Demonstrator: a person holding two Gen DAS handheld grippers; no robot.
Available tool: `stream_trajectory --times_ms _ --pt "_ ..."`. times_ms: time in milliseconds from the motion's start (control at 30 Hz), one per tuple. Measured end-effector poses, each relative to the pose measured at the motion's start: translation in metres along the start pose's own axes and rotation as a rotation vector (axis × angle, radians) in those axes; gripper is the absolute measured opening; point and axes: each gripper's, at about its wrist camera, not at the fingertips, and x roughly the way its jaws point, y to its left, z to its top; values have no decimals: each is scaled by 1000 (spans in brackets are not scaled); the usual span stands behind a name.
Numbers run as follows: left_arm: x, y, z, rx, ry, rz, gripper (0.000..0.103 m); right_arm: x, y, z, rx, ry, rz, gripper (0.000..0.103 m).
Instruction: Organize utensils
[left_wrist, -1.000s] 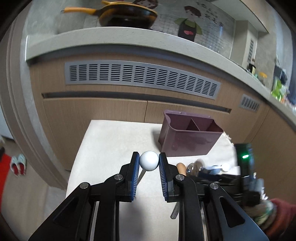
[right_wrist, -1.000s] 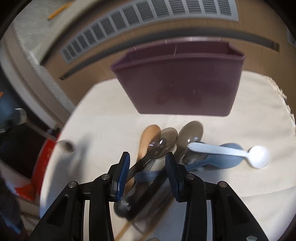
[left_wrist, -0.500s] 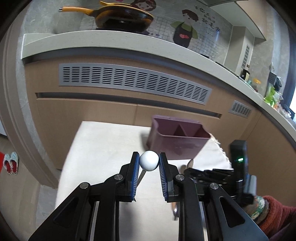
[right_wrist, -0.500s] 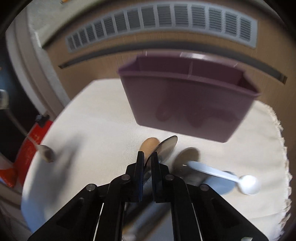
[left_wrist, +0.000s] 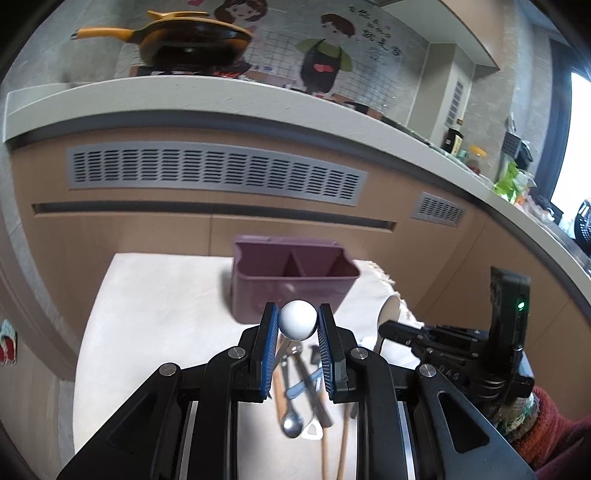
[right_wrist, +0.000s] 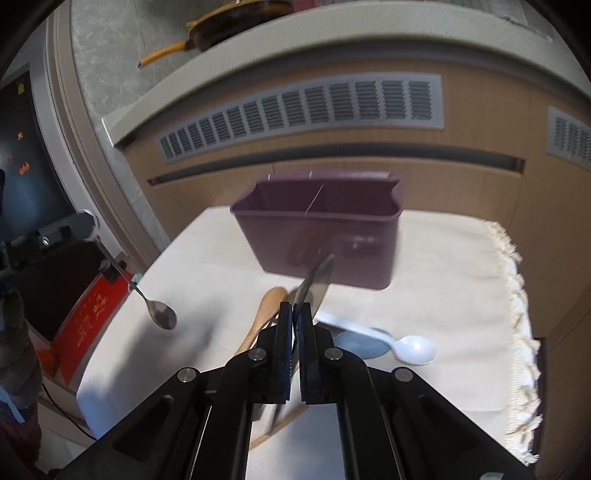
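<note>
since a second ago the right gripper has come up off the pile of utensils and its jaws, which stood wide around the handles, have just been closing; they now pinch the handle of a metal spoon, whose bowl sticks up and forward past the fingertips, blurred, in front of the purple utensil caddy. the caddy also sits smaller and farther off in both views than it did.

the left gripper clamps a white ball-ended spoon between its blue pads, the round white end squeezed at the fingertips. in the right wrist view the metal shaft of that spoon hangs down from the left gripper, ending in a small bowl above the cloth.

the caddy stands upright on a cream cloth with a fringed edge, at the far side near the wooden cabinet front; a divider splits it into compartments. on the cloth on the near side of the caddy lie a wooden spoon, a white plastic spoon resting across a pale blue spoon, and more handles half hidden under the right gripper. the left wrist view shows chopsticks and a small metal spoon lying below the left fingers.

an orange-handled pan sits on the counter above.
</note>
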Motion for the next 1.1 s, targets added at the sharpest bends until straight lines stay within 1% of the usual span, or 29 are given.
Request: stream_trajectory --times_ms 67,133,200,267,333,400,467,600,700,800,900,933,1000,1033,1067,1100 --pt "-2 -7 19 6 -23 -34 22 -14 -2 11 -5 -39 4 3" --pt "-9 -13 48 16 -78 -74 22 -32 3 29 -34 -91 -2 3" --pt "-16 -19 79 38 -136 -108 22 -57 12 65 -95 -186 -26 3" --pt "-16 -19 109 40 -178 -138 22 -80 20 99 -143 -279 -56 3" --pt "-6 -14 129 33 -183 -154 22 -92 23 128 -169 -348 -89 3" --pt "8 -8 140 25 -170 -163 22 -91 22 148 -181 -383 -117 3" --pt "30 -2 145 19 -144 -169 22 -78 17 162 -194 -394 -150 3" --pt "82 15 140 -8 -85 -190 22 -34 4 170 -215 -362 -186 3" --pt "114 24 130 -24 -43 -195 22 6 -8 164 -204 -299 -190 3" --pt "141 28 115 -16 5 -171 22 41 -19 148 -187 -229 -176 3" --pt "163 36 100 -35 56 -158 22 66 -30 134 -162 -168 -155 3" --pt "171 39 95 -47 75 -153 22 71 -34 130 -150 -152 -143 4" --pt "182 45 88 -73 111 -145 23 82 -43 126 -113 -102 -87 5" --pt "184 46 85 -84 120 -144 28 87 -47 123 -94 -75 -66 11" --pt "182 47 84 -91 116 -142 32 88 -52 119 -75 -63 -49 19" --pt "178 47 82 -89 104 -138 38 85 -53 117 -69 -67 -42 22"
